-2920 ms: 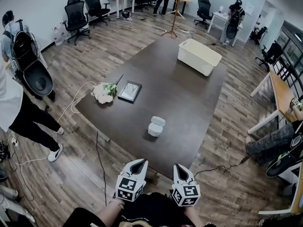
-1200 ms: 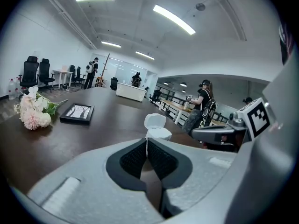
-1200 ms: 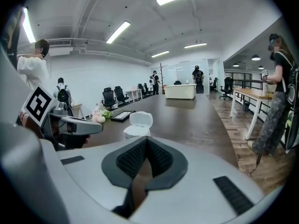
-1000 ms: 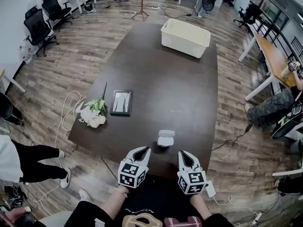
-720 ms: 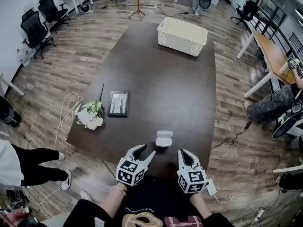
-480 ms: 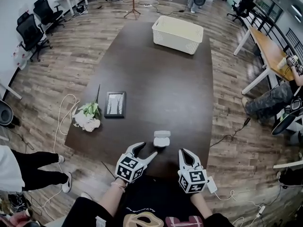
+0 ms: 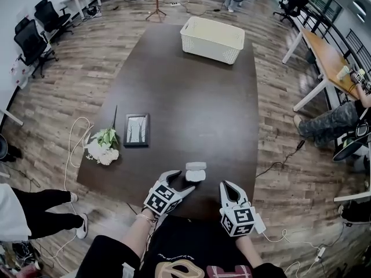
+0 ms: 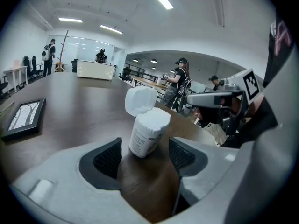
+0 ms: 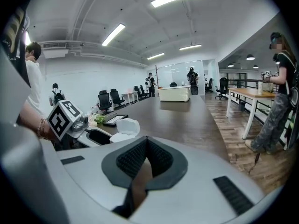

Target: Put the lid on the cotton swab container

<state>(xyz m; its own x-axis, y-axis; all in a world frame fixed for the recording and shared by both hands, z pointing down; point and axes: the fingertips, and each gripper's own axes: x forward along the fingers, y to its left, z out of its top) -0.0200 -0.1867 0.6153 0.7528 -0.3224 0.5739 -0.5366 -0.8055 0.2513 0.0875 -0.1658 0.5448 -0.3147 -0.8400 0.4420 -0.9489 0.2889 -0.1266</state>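
Note:
The white cotton swab container [image 7: 195, 172] stands near the front edge of the dark table [image 7: 191, 97]. Its hinged lid [image 8: 140, 100] is flipped up behind the swab-filled top [image 8: 153, 119]. My left gripper [image 7: 182, 182] reaches in from the left, and its jaws are opening. In the left gripper view the container [image 8: 147, 134] stands between the two pads [image 8: 107, 158], and neither pad touches it. My right gripper [image 7: 228, 186] hovers at the table's edge to the right of the container, shut and empty. The right gripper view shows the container [image 9: 122, 134] ahead on the left.
On the left of the table lie a framed picture [image 7: 137, 130] and a bunch of white flowers [image 7: 101, 146]. A white basket [image 7: 212, 39] stands at the far end. Cables run across the wooden floor, and a person's legs [image 7: 333, 123] are at the right.
My left gripper has opened from shut and moved forward and right, up to the container. The right gripper has stayed shut in about the same place.

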